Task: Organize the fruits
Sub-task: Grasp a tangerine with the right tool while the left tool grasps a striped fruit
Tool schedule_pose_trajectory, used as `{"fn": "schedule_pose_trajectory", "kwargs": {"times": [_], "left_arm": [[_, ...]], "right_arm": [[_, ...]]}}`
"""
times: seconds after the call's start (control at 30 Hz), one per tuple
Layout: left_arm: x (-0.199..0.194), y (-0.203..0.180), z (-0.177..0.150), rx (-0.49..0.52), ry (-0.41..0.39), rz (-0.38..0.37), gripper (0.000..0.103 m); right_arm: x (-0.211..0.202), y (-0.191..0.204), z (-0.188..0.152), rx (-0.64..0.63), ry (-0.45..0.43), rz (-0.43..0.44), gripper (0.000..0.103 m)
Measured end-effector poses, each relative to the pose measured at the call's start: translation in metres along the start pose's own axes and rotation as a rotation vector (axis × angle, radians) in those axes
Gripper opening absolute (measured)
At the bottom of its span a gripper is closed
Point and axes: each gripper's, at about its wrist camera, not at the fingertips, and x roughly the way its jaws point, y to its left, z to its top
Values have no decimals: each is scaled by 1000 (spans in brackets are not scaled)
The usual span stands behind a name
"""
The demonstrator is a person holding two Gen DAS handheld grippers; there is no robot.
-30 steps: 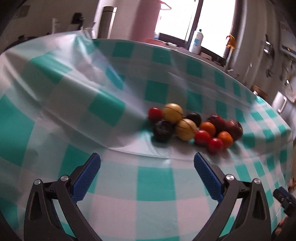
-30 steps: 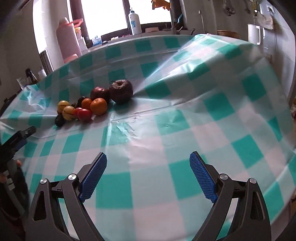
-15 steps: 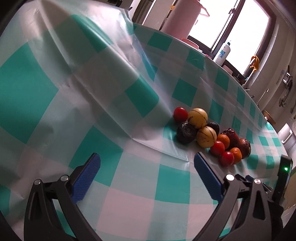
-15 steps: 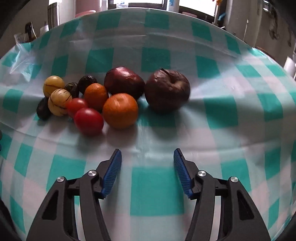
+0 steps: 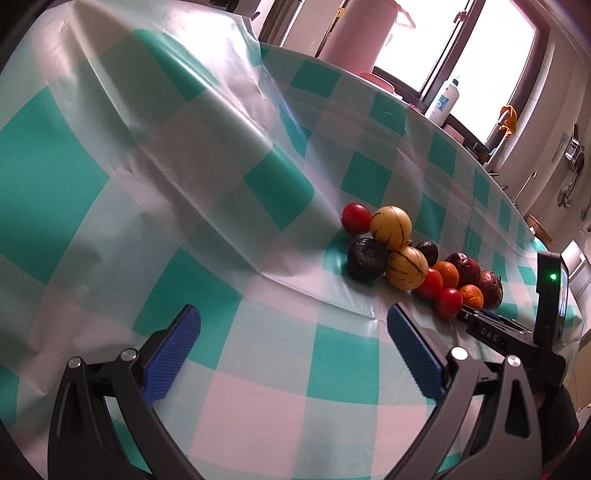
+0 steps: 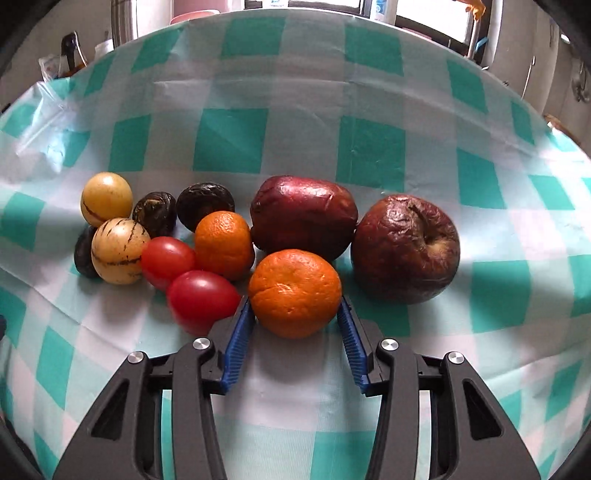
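A cluster of fruit lies on the green-checked tablecloth point(image 6: 229, 136). My right gripper point(image 6: 295, 314) is closing its jaws on the front orange point(image 6: 294, 291), and both blue pads touch its sides. Around it lie a second orange point(image 6: 223, 243), two red tomatoes point(image 6: 201, 299), a dark red apple point(image 6: 303, 216), a wrinkled brown apple point(image 6: 404, 247), two yellow striped fruits point(image 6: 118, 251) and some dark fruits point(image 6: 205, 199). My left gripper point(image 5: 291, 332) is open over bare cloth, with the fruit cluster point(image 5: 402, 266) ahead to its right.
The tablecloth point(image 5: 221, 155) rises in creased folds at the left and back. A pink jug point(image 5: 354, 33) and a white bottle point(image 5: 443, 99) stand beyond the table by the window. The right gripper's body point(image 5: 517, 332) shows at the right of the left wrist view.
My right gripper has come up close to the fruit and its jaws have narrowed from wide open to the sides of the front orange. The left gripper has rolled a little and stayed open.
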Motion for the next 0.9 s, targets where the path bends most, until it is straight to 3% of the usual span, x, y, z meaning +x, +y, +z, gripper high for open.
{"fn": "schedule_pose_trajectory", "kwargs": {"times": [0.13, 0.33, 0.53, 0.7, 0.9], "left_arm": [[0, 0, 0, -4, 1, -3, 101], [0, -4, -2, 23, 0, -11, 101], [-1, -35, -12, 205, 25, -60, 101], [14, -70, -22, 311, 96, -107, 101], [52, -93, -8, 231, 171, -95, 101]], "right_arm": [[-4, -8, -6, 11, -4, 13, 42], [-40, -26, -49, 75, -46, 144, 42], [-77, -41, -101, 242, -95, 268, 42], [-91, -56, -117, 332, -155, 363, 42], [-93, -58, -119, 346, -155, 384, 43]]}}
